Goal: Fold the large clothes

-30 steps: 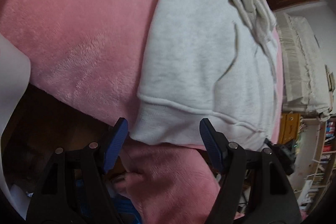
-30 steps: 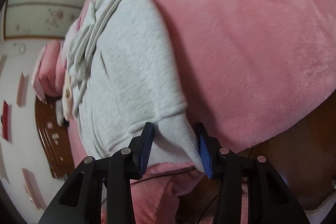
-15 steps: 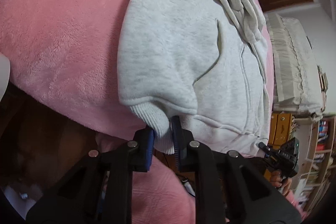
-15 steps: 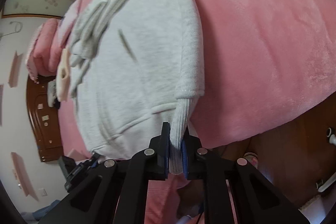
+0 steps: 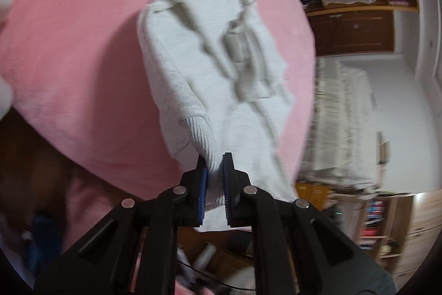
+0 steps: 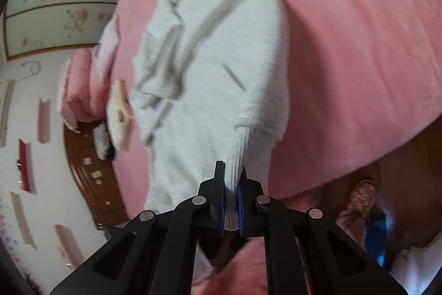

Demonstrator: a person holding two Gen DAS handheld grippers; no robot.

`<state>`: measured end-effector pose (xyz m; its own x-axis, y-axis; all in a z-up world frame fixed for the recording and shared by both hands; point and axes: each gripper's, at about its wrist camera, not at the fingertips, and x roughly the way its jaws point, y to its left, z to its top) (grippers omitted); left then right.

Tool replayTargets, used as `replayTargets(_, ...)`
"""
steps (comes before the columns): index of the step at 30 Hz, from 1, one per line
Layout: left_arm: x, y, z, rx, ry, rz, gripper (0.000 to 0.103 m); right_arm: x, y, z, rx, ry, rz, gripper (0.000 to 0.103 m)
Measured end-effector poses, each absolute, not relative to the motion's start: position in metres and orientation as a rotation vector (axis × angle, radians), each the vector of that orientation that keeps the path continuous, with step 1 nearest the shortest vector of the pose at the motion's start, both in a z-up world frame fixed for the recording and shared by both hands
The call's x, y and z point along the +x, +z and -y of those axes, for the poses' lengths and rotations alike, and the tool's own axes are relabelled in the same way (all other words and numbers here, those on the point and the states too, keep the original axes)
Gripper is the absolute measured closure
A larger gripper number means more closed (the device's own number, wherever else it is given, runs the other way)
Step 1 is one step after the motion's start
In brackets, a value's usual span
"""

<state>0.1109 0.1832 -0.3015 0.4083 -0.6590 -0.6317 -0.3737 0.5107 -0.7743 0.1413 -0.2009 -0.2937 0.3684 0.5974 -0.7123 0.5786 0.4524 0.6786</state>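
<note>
Black plastic arms with blue pads fill the near edge of both views. Left gripper [image 5: 215, 179]: jaws closing, pads already pinching the ribbed hem of the grey hooded sweatshirt [image 5: 210, 68] at one bottom corner. Right gripper [image 6: 231, 191]: jaws pressed tight on the ribbed hem at the other bottom corner, cloth bunched between the blue pads.

Sweatshirt hangs from both grips, its hem end lifted clear of the pink fleece blanket [image 5: 83, 46]. Beyond the hem the body runs away from the cameras; a slanted pocket slit [image 6: 233, 78] shows on the front. The far end, with hood and rumpled folds, seems to rest on the blanket, though blur makes contact hard to judge.

Blanket covers the whole bed under and around the sweatshirt. Past the sweatshirt on the left-wrist view: a cream folded bedspread [image 5: 339, 115], then a dark wooden cabinet [image 5: 353, 32]. On the right-wrist view, beside the blanket's edge: pink pillows [image 6: 80, 90] and a floral sliding panel [image 6: 60, 18].
</note>
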Motion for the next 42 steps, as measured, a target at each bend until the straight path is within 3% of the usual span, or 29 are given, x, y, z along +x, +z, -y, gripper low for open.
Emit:
replayTargets(11,0.253,-0.196,-0.237,-1.152,-0.262,-1.139,0.096,0.252,-0.167,0.240,1.314,-0.016,-1.107,0.096)
replayTargets(20,0.384,-0.175,-0.271,-1.045,-0.232,-1.131,0.096,0.374,-0.118,0.283,1.241,0.008,-1.018,0.096)
replayTargets(25,0.458,-0.216,-0.257,-0.992,-0.173,-1.089,0.096,0.461,-0.146,0.304,1.203,0.035,-1.024,0.097)
replayTargets(32,0.525,-0.305,-0.238,-0.936,-0.039,-1.067,0.096,0.569,-0.235,0.327,1.180,0.032,-1.049,0.097)
replayTargets(38,0.554,-0.372,-0.234,-0.895,0.040,-1.164,0.096,0.622,-0.289,0.339,1.100,0.029,-1.122,0.097)
replayTargets(42,0.571,-0.386,-0.225,-0.829,0.060,-1.261,0.093,0.636,-0.299,0.344,1.139,-0.015,-1.169,0.097)
